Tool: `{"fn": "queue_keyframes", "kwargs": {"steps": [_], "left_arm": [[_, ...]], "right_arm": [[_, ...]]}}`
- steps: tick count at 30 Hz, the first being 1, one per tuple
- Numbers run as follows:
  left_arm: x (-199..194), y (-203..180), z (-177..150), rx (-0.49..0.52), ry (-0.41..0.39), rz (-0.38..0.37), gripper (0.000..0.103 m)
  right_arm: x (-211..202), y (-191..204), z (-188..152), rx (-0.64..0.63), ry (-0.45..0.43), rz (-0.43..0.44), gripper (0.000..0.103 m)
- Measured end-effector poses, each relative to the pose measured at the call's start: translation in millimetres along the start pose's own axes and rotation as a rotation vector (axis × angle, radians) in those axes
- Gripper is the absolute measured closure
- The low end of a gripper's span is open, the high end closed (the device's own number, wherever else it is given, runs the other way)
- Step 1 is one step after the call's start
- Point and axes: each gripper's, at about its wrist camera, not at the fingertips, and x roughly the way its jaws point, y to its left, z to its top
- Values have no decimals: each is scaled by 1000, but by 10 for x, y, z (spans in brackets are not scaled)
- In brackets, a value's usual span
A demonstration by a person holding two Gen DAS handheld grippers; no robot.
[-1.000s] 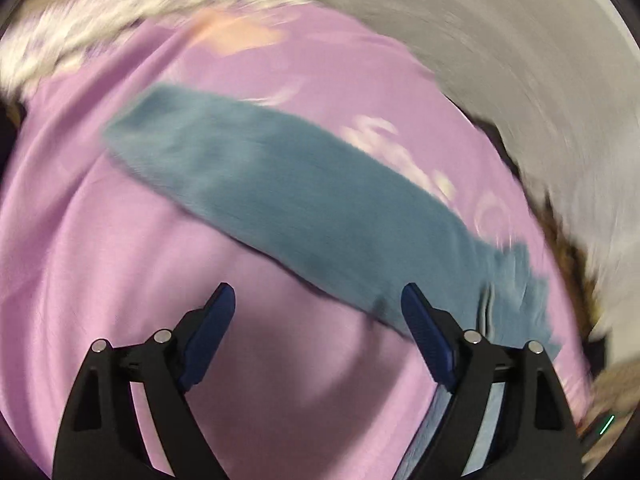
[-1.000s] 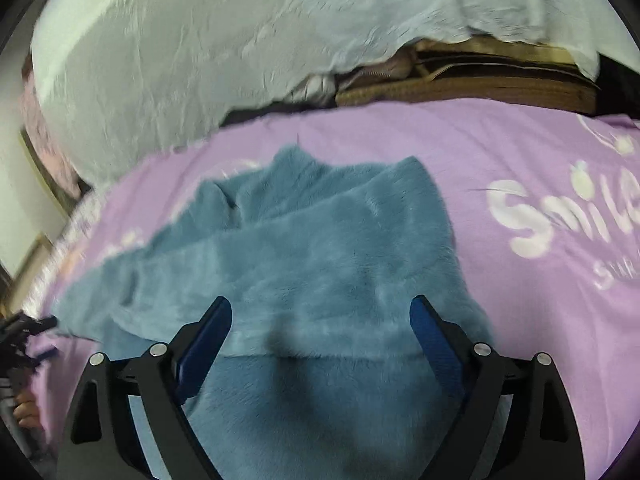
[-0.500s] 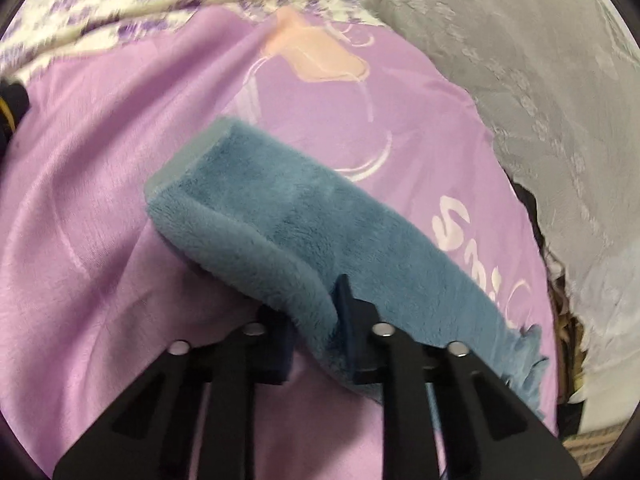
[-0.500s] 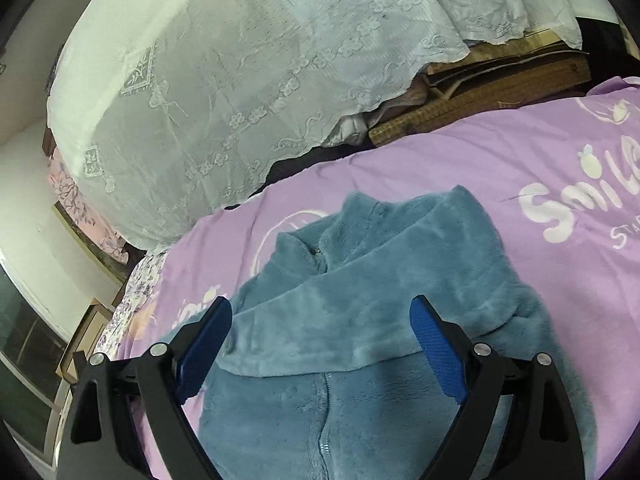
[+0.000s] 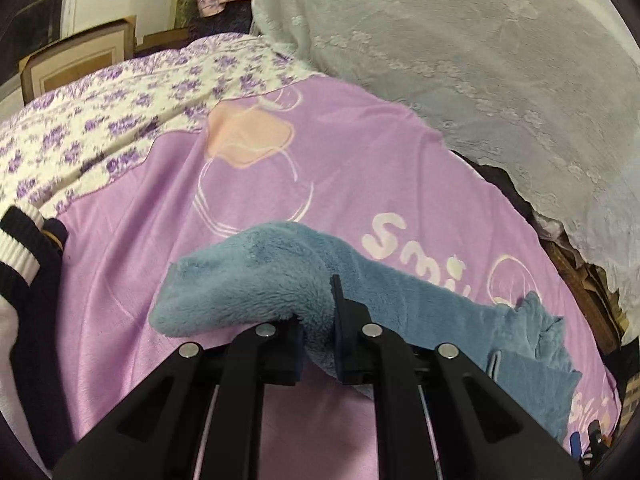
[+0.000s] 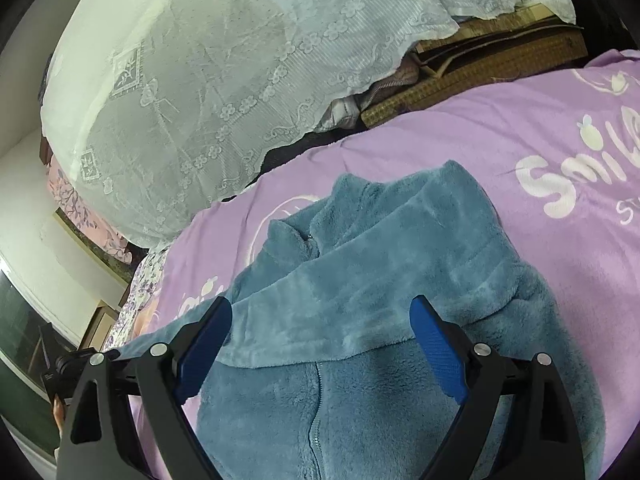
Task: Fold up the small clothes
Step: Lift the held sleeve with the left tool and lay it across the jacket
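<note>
A blue fleece zip jacket point(image 6: 360, 288) lies on a purple blanket point(image 6: 540, 128), one sleeve folded across its chest. My left gripper point(image 5: 318, 320) is shut on the end of the other sleeve point(image 5: 248, 280) and holds it lifted above the blanket point(image 5: 340, 152); the sleeve runs back to the jacket body point(image 5: 528, 344) at the right. My right gripper point(image 6: 320, 340) is open and empty, hovering over the jacket's front above the zip point(image 6: 316, 408). The left gripper point(image 6: 76, 364) shows at the far left of the right wrist view.
A white lace cover point(image 5: 480, 60) drapes over a pile beside the bed, also in the right wrist view point(image 6: 220, 80). A floral sheet point(image 5: 100, 120) lies past the blanket. A black-and-white striped cuff point(image 5: 20, 240) is at the left. Woven mats point(image 6: 500, 68) are stacked behind.
My left gripper closed on the sleeve end and has lifted it off the blanket. My right gripper stayed open and drew back slightly above the jacket.
</note>
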Motion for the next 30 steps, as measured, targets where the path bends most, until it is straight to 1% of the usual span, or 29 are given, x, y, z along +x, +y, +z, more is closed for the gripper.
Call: {"fn": "queue_keyframes", "kwargs": {"steps": [6,15,23,30], "left_arm": [[-185,-311,-14,71,-23,-4,93],[-350,-1001,-143,207,-44,-35,93],[-361,-1583,-341,296,-32,-76,93],[-346,-2003,-533,351,-16,-117,93]], "right_arm": [[11,-66,15,41,20,18,12],[-29,-142,64,85,22,39,12],[-66,-280,140,160,23,76,11],[-92,-425,201,222,17,94,11]]}}
